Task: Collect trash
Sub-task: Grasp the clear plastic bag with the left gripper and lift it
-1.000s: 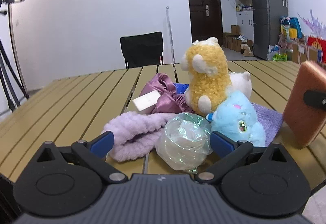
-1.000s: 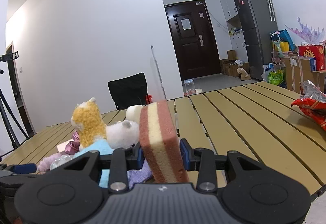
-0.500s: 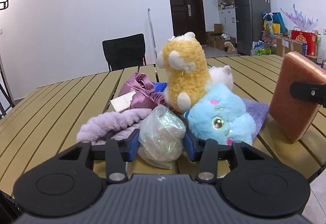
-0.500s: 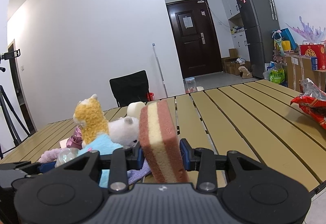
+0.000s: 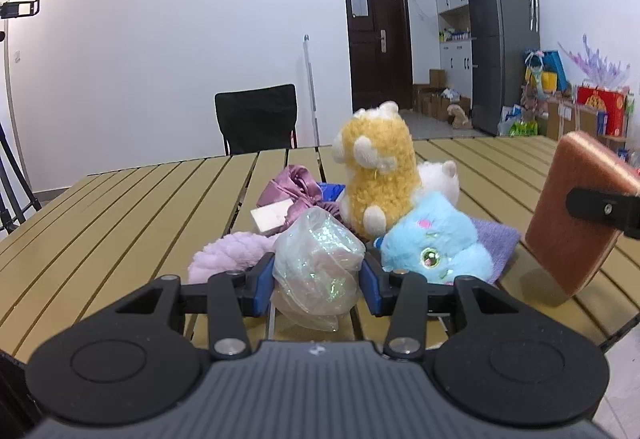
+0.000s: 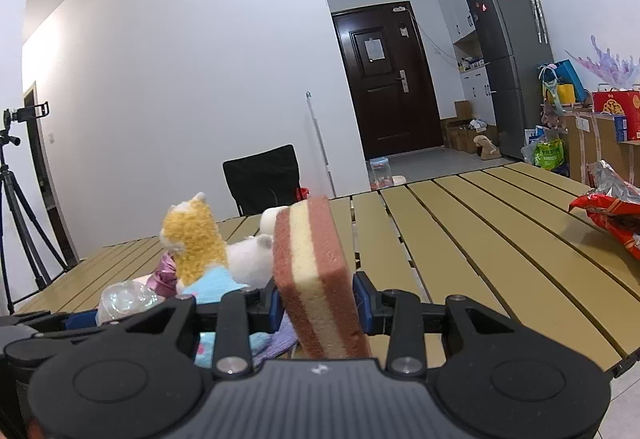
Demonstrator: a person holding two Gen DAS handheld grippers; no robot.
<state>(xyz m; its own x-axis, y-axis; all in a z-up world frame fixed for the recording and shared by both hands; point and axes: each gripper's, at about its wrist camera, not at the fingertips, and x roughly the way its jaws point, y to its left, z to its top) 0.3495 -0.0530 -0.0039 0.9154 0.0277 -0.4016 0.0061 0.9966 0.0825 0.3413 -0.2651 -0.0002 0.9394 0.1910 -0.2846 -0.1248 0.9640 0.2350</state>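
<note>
I must lift the crumpled plastic wrap (image 5: 318,267) slowly and straight up, so it does not drag the purple fluffy cloth (image 5: 230,255) or the blue plush toy (image 5: 436,245) beside it. My left claw (image 5: 318,281) has just been closing, and its pads now press the wrap from both sides, low over the bench (image 5: 120,215). My right claw (image 6: 318,305) is clenched on the layered sponge (image 6: 316,275).

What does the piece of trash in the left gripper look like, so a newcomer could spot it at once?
On the slatted wooden table, look at the near edge of the heap of soft toys. There the left gripper pinches a crumpled plastic bag. It is the only see-through, glittery thing there, beside the blue plush toy and the fluffy lilac cloth.
</note>
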